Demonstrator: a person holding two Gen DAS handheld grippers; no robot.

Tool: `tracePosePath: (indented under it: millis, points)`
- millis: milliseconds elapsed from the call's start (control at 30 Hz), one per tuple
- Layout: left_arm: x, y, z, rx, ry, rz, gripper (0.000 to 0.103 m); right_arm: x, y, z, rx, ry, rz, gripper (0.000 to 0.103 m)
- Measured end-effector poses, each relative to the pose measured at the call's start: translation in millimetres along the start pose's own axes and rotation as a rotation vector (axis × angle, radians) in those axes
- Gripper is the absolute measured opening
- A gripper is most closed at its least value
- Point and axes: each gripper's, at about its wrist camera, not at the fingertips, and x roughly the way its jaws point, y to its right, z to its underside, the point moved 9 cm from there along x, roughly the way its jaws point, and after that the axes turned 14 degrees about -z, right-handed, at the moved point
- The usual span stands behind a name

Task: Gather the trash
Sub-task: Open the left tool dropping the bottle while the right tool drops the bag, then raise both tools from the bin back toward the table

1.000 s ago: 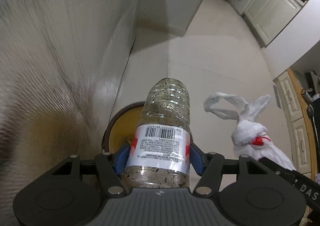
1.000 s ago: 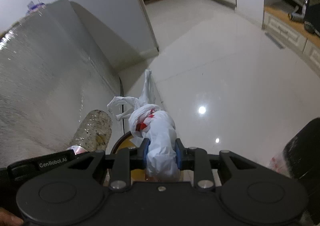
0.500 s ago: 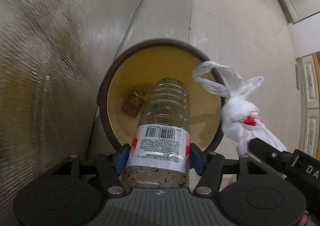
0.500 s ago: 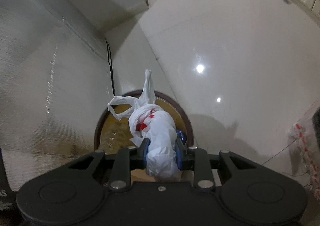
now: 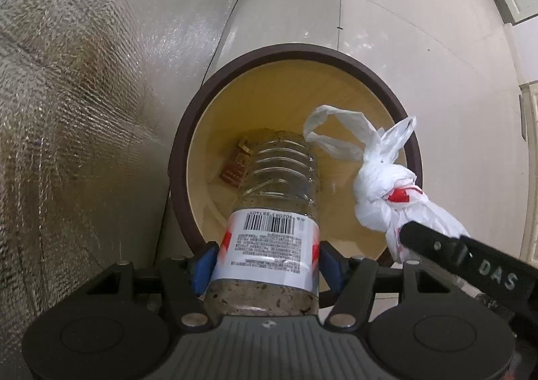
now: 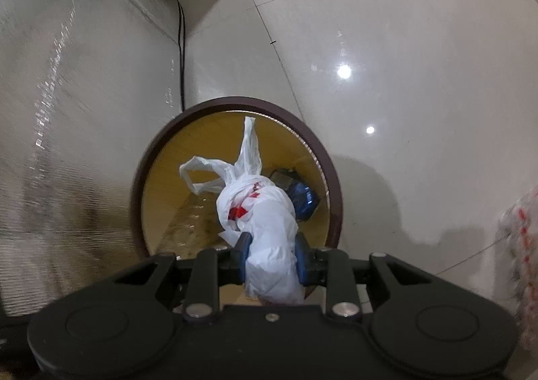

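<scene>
1. Left gripper (image 5: 267, 262) pinches a speckled plastic bottle (image 5: 272, 228) right above the brown-rimmed bin (image 5: 296, 52).
2. Right gripper (image 6: 270, 257) squeezes a knotted white bag (image 6: 269, 228) over the same bin (image 6: 235, 102).

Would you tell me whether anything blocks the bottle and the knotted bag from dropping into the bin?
Nothing visible does: the bottle and white bag hang over the bin's open mouth, with only small scraps at its bottom.

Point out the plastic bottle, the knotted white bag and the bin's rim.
plastic bottle (image 5: 269, 245): left wrist view, on its white label.
knotted white bag (image 6: 269, 212): right wrist view, on its bulging middle.
bin (image 5: 299, 51): left wrist view, on the far brown rim.
</scene>
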Motion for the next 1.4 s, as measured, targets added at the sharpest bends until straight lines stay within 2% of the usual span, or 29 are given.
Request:
tracePosePath:
  millis: [133,233,533,633,700,767,1000,1167,1400]
  points:
    - [-3.8,0.4,0.2,0.013,0.025,-0.03,0.066,10.9,1.1,-5.0,-0.002,-0.002,0.008,0.028]
    - [-4.0,0.7,0.3,0.018,0.03,-0.034,0.077,12.5,0.9,-2.8,-0.012,-0.005,-0.009,0.028]
    - [-5.0,-9.1,-3.3,0.006,0.041,-0.07,0.082,19.8,3.9,-4.1,-0.004,-0.022,-0.033,0.03]
    - [-6.0,-12.8,-3.7,0.002,0.039,-0.076,0.083,22.4,5.3,-6.0,0.021,-0.014,-0.052,0.036]
    - [-5.2,-15.6,-5.0,-0.002,0.037,-0.081,0.084,24.1,4.1,-5.7,0.031,-0.013,-0.065,0.059]
    - [-7.5,-18.2,-4.6,-0.004,0.036,-0.085,0.085,24.7,2.8,-3.9,0.03,-0.02,-0.066,0.069]
    - [-13.5,-21.4,-1.5,0.013,0.04,-0.104,0.087,23.3,6.9,0.8,0.007,-0.053,-0.026,0.083]
    - [-20.6,-24.7,-2.9,0.016,0.049,-0.11,0.093,16.7,7.0,1.1,0.004,-0.05,-0.031,0.088]
    - [-26.6,-27.2,-5.9,0.015,0.049,-0.13,0.101,5.7,7.8,0.6,-0.003,-0.035,-0.018,0.101]
